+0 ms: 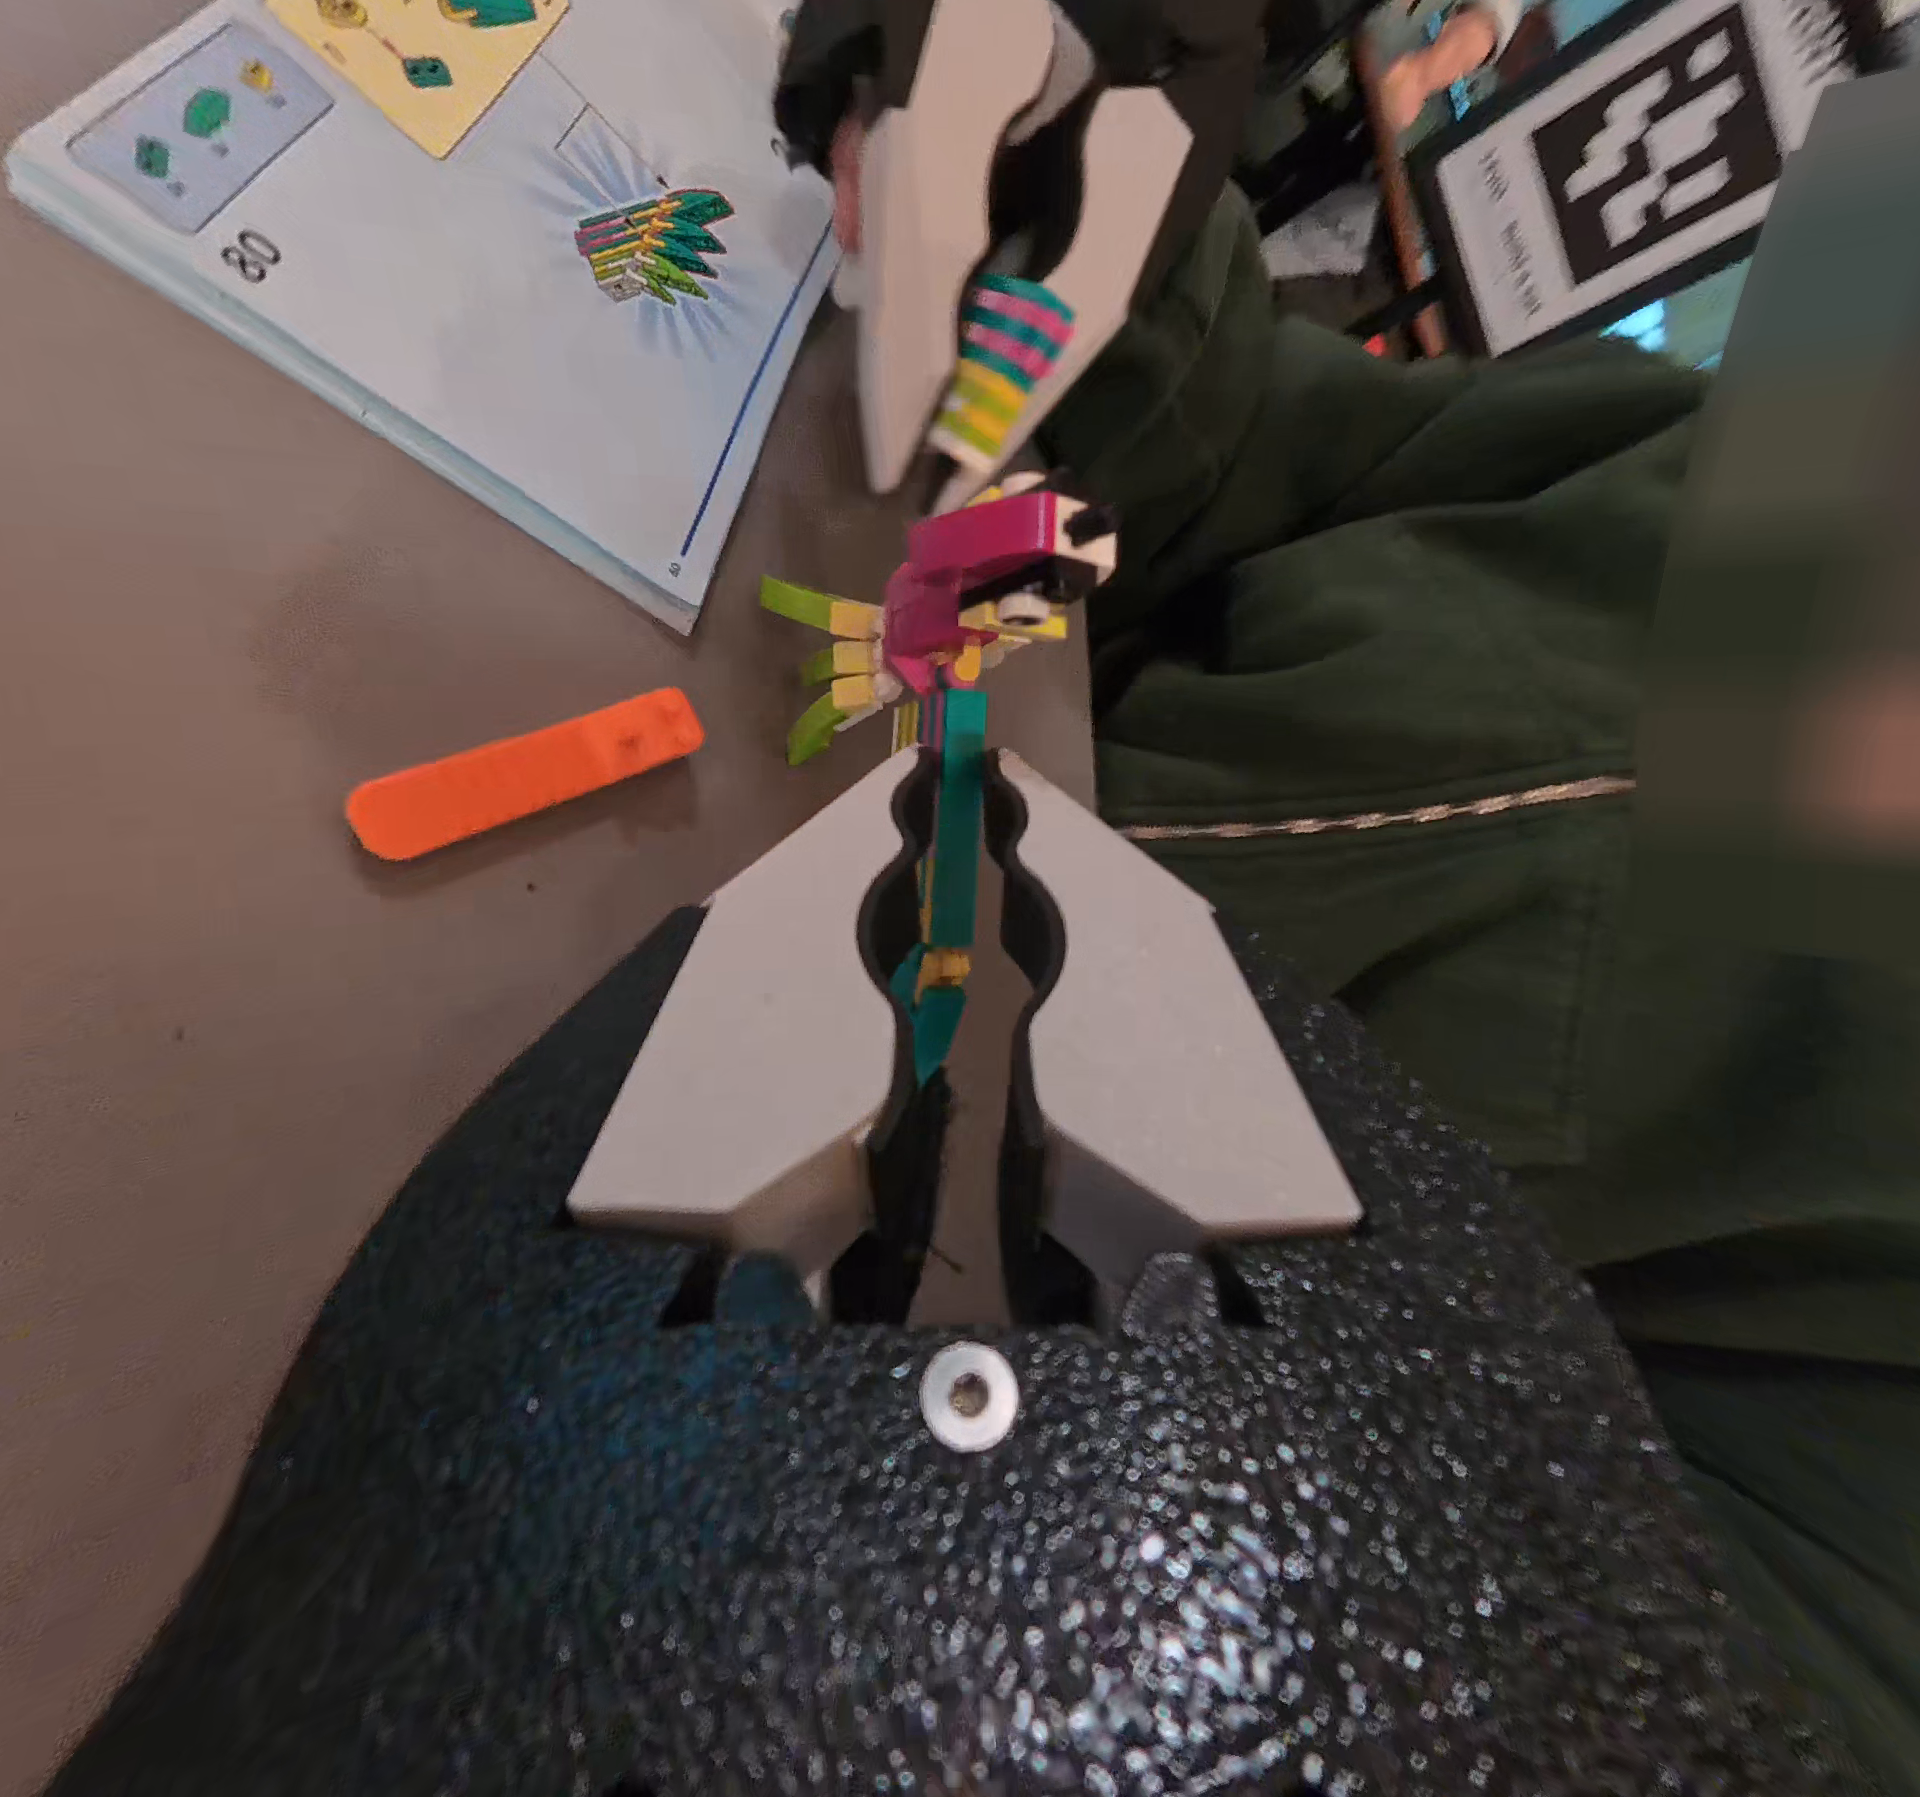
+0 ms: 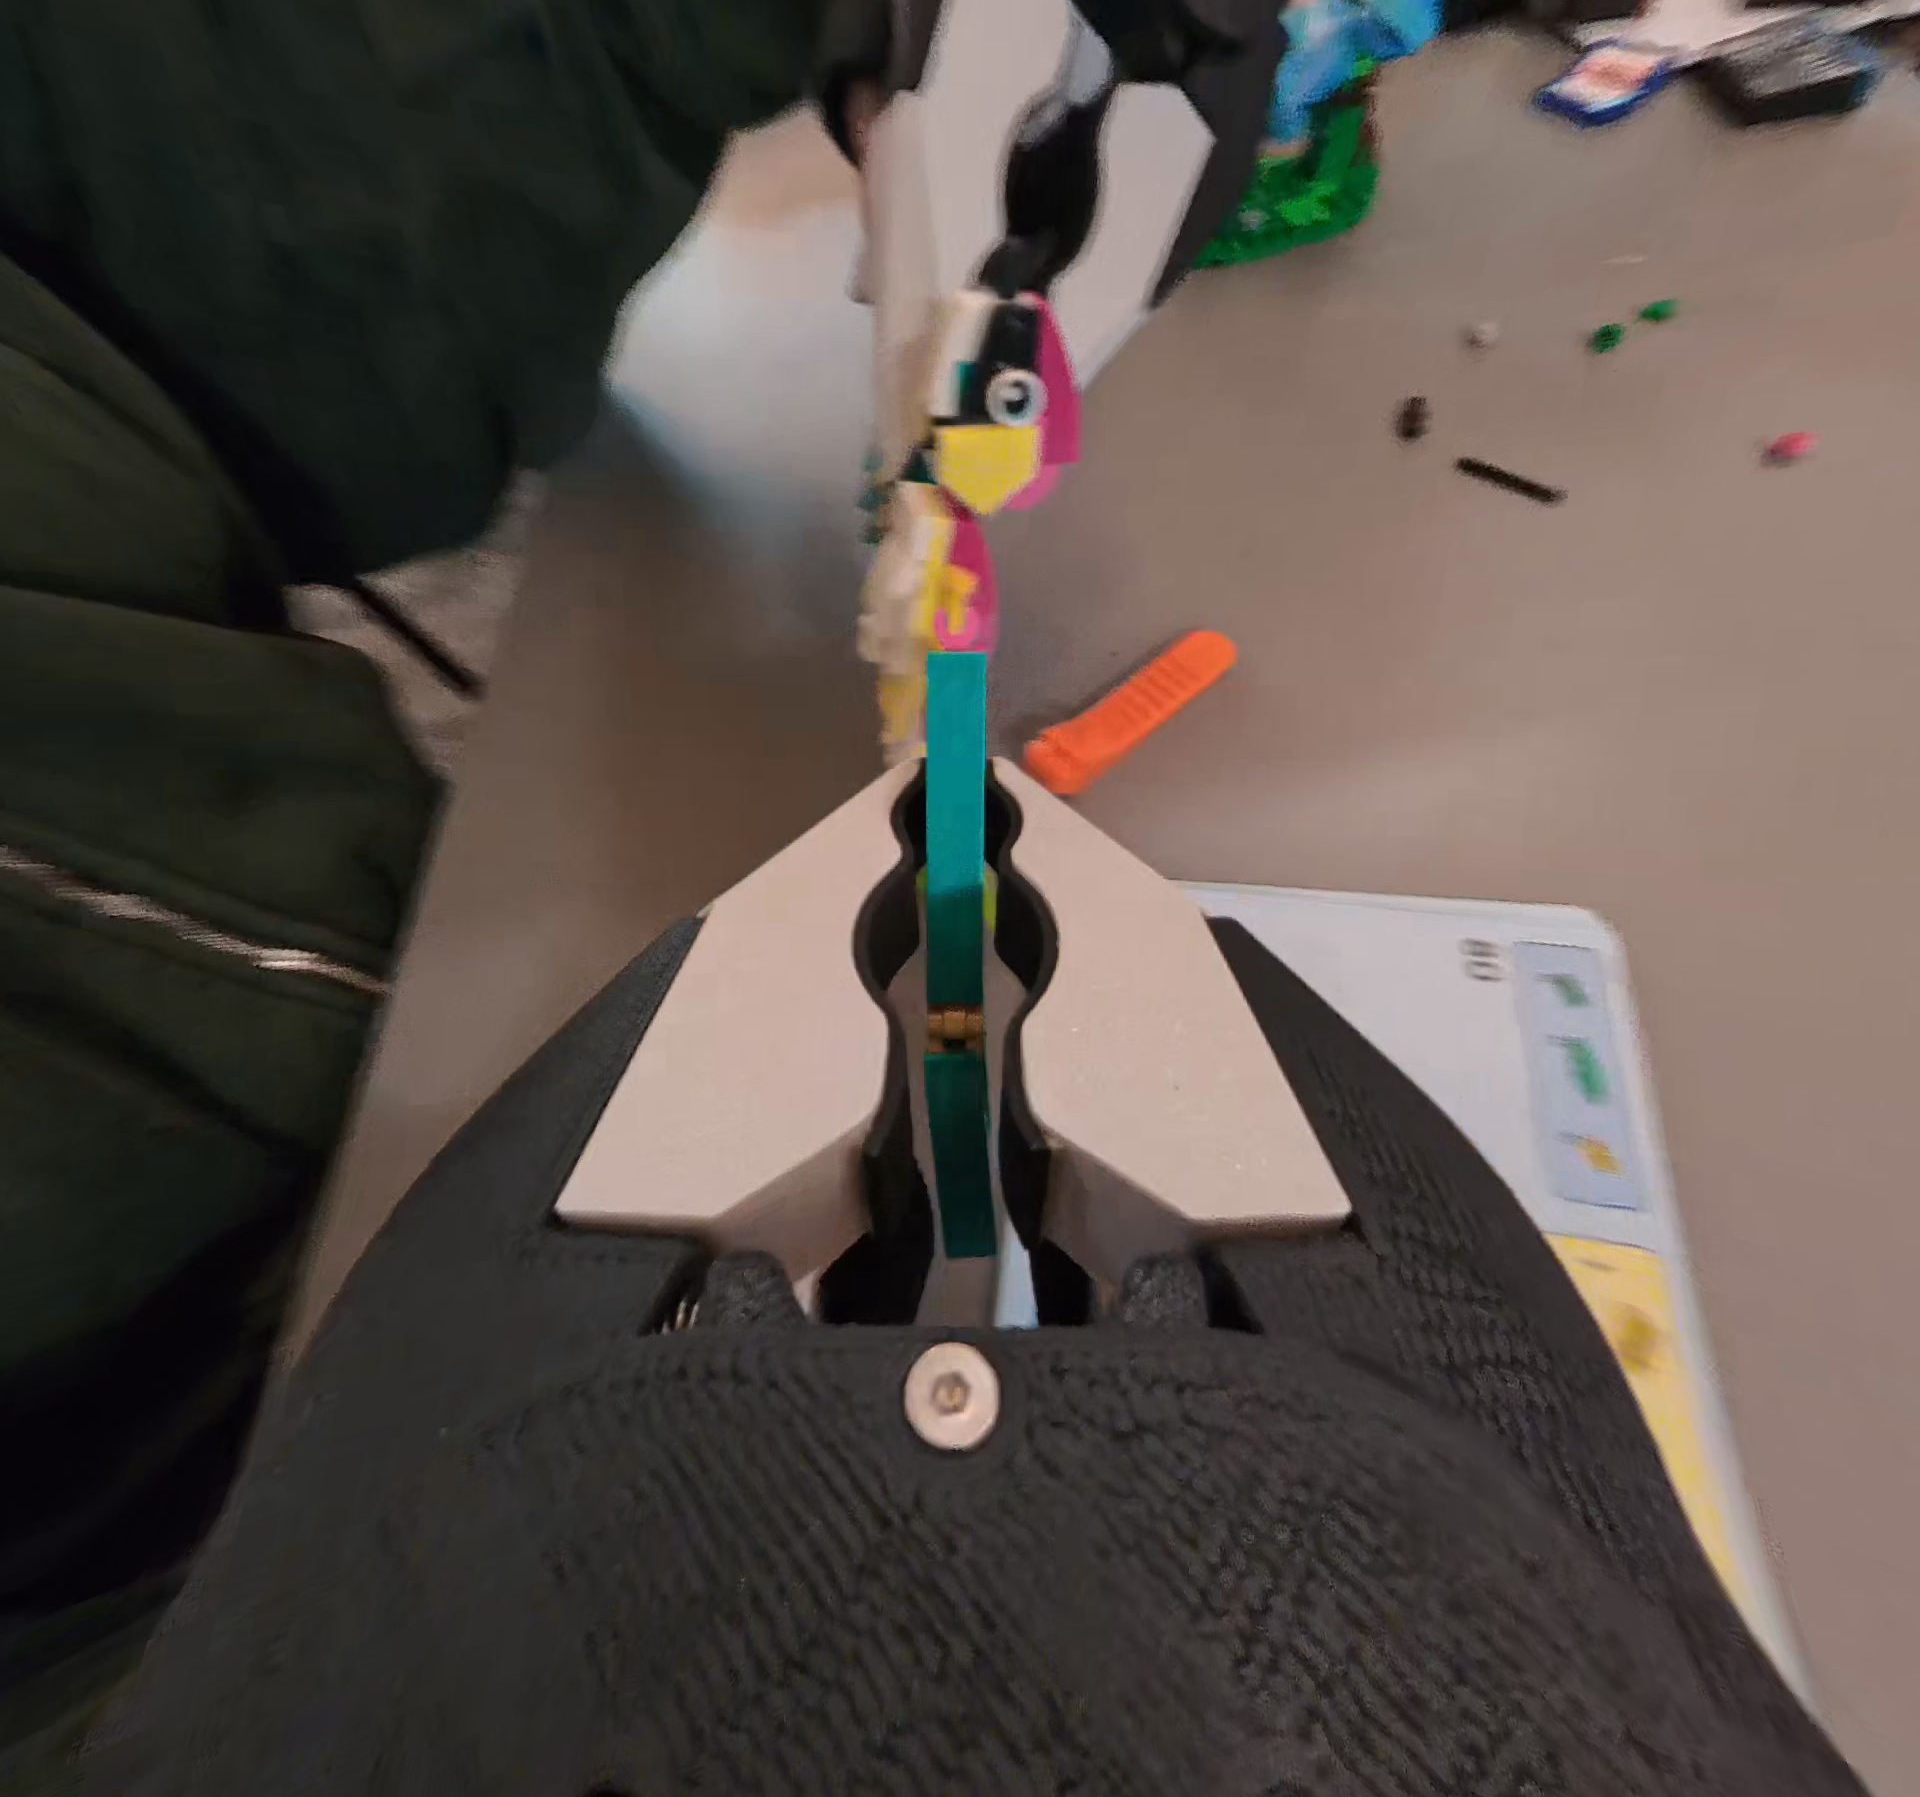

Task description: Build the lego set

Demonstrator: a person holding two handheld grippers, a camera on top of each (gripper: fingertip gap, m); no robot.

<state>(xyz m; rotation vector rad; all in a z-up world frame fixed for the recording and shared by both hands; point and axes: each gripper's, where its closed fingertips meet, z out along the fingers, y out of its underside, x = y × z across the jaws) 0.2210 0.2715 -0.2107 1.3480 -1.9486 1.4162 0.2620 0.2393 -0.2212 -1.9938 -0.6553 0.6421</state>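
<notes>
While both grippers [image 1: 958,760] [image 2: 954,760] clamp the parrot [image 1: 987,584], only the right view shows loose bricks [image 2: 1507,478], seemingly.

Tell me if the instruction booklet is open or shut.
Open: the instruction booklet lies on the table with inner pages of pictured build steps facing up.
</notes>
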